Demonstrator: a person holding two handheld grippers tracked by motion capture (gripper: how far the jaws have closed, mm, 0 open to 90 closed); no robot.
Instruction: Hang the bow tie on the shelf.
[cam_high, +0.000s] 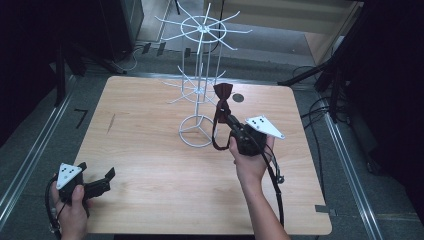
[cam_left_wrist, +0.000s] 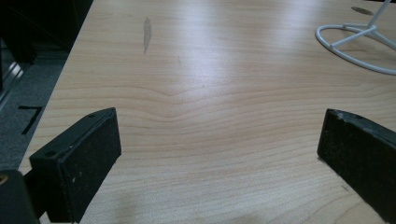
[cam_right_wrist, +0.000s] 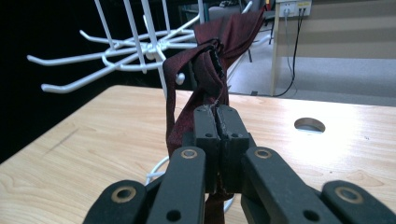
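- High view: the right gripper (cam_high: 231, 121), centre right of the frame, has its jaws clamped on a dark red fabric bow tie (cam_high: 222, 102) — held up beside the white wire display rack (cam_high: 199, 80) on the pale wooden worktop (cam_high: 150, 170).
- Right gripper view: the jaws pinch the tie's band (cam_right_wrist: 173, 116) just below the knot.
- Left gripper (cam_left_wrist: 219, 154) — jaws wide apart, holding nothing, low over bare worktop at lower left.

The left gripper (cam_high: 95, 186) is being held low at the near left by the left hand (cam_high: 70, 210), its jaws standing wide apart. The right gripper (cam_high: 231, 121) is being raised by the right hand (cam_high: 250, 162), its jaws pressed together.
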